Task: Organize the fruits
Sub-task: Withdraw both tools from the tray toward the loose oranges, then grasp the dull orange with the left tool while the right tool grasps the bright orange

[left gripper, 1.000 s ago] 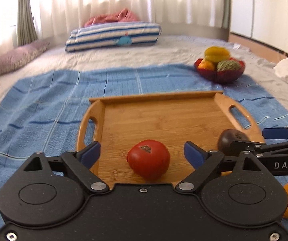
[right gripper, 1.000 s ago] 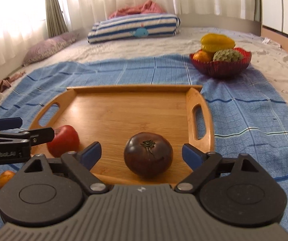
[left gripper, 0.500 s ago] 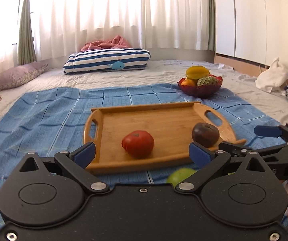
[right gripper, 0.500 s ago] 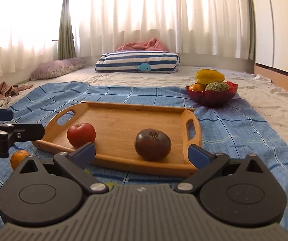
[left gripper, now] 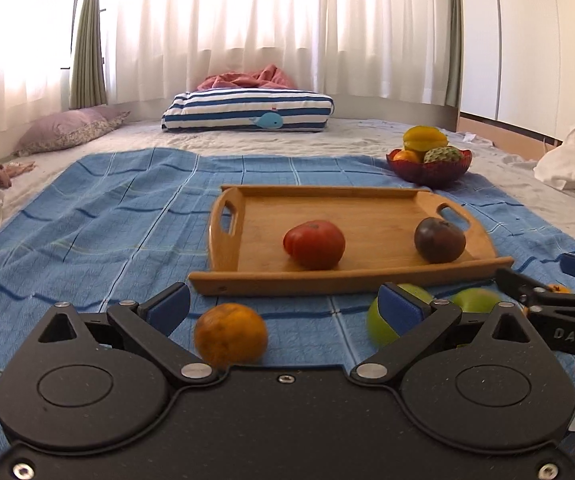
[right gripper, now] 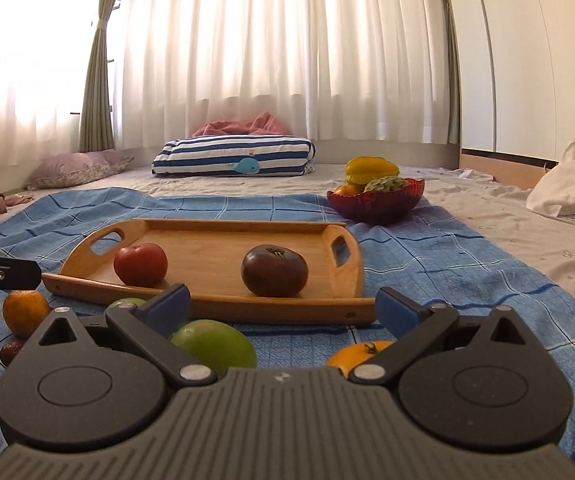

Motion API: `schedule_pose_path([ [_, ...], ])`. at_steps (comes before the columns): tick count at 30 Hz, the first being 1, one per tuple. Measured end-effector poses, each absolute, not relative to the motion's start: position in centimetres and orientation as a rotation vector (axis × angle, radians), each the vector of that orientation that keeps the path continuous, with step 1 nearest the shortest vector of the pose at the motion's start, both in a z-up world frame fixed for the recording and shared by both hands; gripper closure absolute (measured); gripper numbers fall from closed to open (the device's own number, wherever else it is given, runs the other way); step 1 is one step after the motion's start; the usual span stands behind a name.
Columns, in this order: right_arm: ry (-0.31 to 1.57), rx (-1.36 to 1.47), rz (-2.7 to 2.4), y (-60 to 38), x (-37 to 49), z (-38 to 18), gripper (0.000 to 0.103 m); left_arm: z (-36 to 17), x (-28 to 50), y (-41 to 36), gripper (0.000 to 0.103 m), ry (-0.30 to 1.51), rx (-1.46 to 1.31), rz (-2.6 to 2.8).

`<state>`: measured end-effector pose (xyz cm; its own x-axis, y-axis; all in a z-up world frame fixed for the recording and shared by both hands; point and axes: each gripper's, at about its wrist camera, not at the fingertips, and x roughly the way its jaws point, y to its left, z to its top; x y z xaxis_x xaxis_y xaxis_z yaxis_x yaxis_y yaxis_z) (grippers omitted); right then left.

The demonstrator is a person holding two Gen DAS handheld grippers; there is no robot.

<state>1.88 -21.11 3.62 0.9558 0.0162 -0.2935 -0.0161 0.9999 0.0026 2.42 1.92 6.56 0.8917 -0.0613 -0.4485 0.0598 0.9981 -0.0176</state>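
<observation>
The left gripper (left gripper: pixel 283 308) has its blue-padded fingers (left gripper: pixel 169 308) spread wide with nothing between them, hovering low over the blue checked blanket (left gripper: pixel 99 232). Just ahead of it a round orange fruit (left gripper: pixel 230 334) lies on the blanket, nearer the left finger, and a green round fruit (left gripper: pixel 383 320) sits partly behind the right finger. The right gripper (right gripper: pixel 283 308) is likewise wide apart and holds nothing; a second green fruit (right gripper: pixel 215 346) lies right in front of its left finger and an orange with a stem (right gripper: pixel 361 354) peeks out by its right finger (both partly hidden by the gripper body). Off to its left, a small dark red fruit (right gripper: pixel 7 352) rests on the blanket.

Beyond these, the wooden tray with cut-out handles (left gripper: pixel 367 204) carries a red tomato (left gripper: pixel 314 244) toward its left and a dark purple-brown tomato (left gripper: pixel 439 240) toward its right, well apart from each other. Farther back, right of the tray, a red glass bowl (left gripper: pixel 429 170) holds mixed fruit. At the far end of the bed lies a blue-and-white striped cushion with a whale (left gripper: pixel 247 114).
</observation>
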Motion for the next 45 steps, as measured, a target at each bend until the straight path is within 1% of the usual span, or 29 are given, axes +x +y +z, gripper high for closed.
schedule_pose_path([
  [8,0.28,-0.03,-0.046,-21.8,0.7,2.9,0.0,5.0,2.6,3.4,0.002,0.484,-0.017,0.022],
  [20,0.348,-0.037,-0.136,-22.6,0.5,1.4,0.0,3.0,4.4,4.0,0.002,0.491,0.005,0.08],
  [25,0.364,-0.039,-0.152,-22.8,0.5,0.9,0.0,2.5,4.8,4.1,0.004,0.493,0.005,0.084],
  [29,0.375,-0.04,-0.16,-22.8,0.6,0.6,0.001,2.2,5.1,4.1,0.009,0.503,0.003,0.073],
  [33,0.384,-0.042,-0.163,-22.8,0.6,0.5,0.004,2.0,5.3,4.0,0.018,0.518,0.006,0.068],
  [37,0.392,-0.045,-0.157,-22.8,0.7,0.4,0.007,2.0,5.5,4.0,0.023,0.526,0.004,0.055],
  [42,0.41,-0.05,-0.146,-22.7,0.8,0.2,0.011,1.8,5.9,4.0,0.032,0.541,0.014,0.052],
  [43,0.411,-0.052,-0.145,-22.6,0.8,0.1,0.012,1.8,6.0,3.9,0.032,0.546,0.015,0.049],
  [45,0.407,-0.057,-0.15,-22.6,0.7,0.2,0.017,1.7,6.2,3.8,0.034,0.551,0.016,0.044],
])
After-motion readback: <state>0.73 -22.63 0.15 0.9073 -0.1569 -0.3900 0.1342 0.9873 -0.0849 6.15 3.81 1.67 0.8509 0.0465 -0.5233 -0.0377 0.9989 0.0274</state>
